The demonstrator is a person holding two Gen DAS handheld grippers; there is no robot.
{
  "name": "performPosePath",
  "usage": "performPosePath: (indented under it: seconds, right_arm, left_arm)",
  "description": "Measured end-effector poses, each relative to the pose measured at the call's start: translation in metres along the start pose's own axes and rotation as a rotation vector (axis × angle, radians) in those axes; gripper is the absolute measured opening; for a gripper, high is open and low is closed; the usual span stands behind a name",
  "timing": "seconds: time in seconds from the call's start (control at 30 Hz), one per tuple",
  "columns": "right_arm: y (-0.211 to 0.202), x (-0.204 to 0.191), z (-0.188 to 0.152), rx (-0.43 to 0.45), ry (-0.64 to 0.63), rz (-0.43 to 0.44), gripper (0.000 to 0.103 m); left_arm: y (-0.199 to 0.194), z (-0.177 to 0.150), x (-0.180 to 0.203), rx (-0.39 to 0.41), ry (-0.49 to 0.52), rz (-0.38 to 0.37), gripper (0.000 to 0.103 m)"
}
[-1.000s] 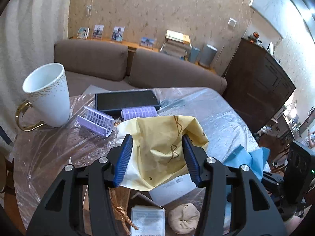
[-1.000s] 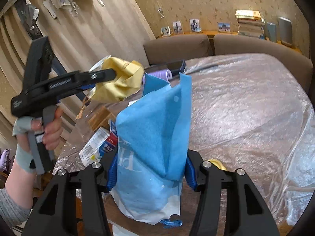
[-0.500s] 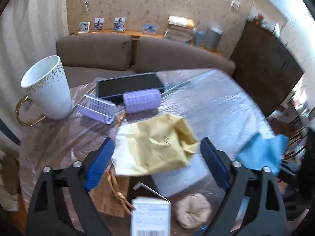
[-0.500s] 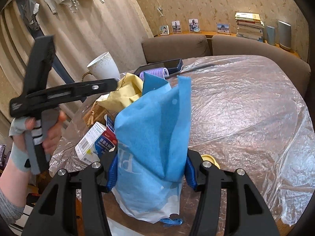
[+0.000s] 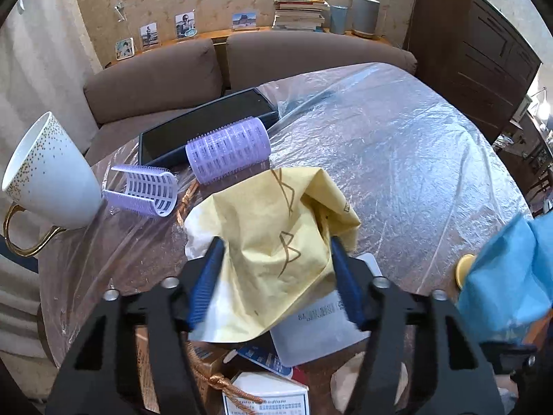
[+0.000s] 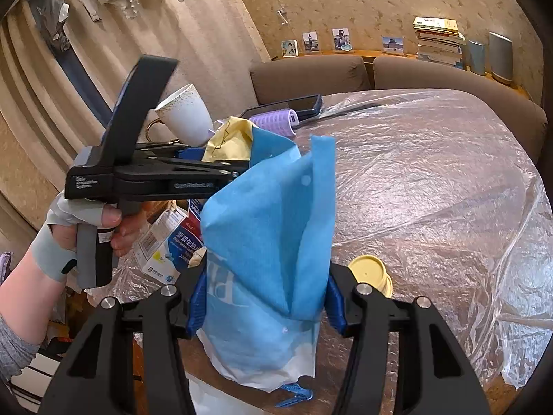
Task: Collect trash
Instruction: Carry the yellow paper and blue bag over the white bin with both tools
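Left claw [image 5: 276,276] pinching yellow wrapper [image 5: 276,242], seemingly mid-table.

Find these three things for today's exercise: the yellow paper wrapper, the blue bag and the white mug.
yellow paper wrapper [image 5: 276,242], left wrist view, on its creased middle between the blue pads.
blue bag [image 6: 266,242], right wrist view, on its front fold.
white mug [image 5: 48,180], left wrist view, on its outer wall.

A home living room, brown sofa [image 5: 214,65] beyond the tool, framed photos [image 5: 185,25] and stacked books [image 5: 299,8] on the ledge behind it, dark wooden cabinet [image 5: 477,52] to the right, plastic-covered tabletop [image 5: 397,159] ahead, patterned wallpaper
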State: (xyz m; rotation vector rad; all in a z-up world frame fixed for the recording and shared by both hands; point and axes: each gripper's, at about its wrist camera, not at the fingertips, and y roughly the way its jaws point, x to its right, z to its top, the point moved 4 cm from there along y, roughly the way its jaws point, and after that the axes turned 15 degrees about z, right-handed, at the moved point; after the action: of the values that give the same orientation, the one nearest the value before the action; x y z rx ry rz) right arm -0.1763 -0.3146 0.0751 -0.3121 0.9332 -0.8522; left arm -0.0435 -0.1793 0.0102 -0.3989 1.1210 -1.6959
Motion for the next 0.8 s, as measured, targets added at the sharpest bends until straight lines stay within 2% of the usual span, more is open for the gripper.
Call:
performPosePath:
  seconds: [0.17, 0.43, 0.6, 0.8]
  right_arm:
    - [-0.003, 0.000, 0.003, 0.014, 0.002, -0.003, 0.054]
    - [-0.008, -0.002, 0.010, 0.028, -0.026, 0.002, 0.053]
    - [-0.020, -0.003, 0.012, 0.026, -0.041, 0.002, 0.053]
    - [-0.040, -0.010, 0.002, 0.019, -0.047, 0.018, 0.053]
  left_arm:
    - [-0.019, -0.001, -0.012, 0.055, -0.046, -0.027, 0.052]
    - [-0.066, -0.009, -0.032, 0.170, -0.203, -0.090, 0.052]
    - [-0.102, -0.028, -0.031, 0.238, -0.259, -0.094, 0.052]
    - [-0.126, -0.058, -0.024, 0.247, -0.284, -0.048, 0.052]
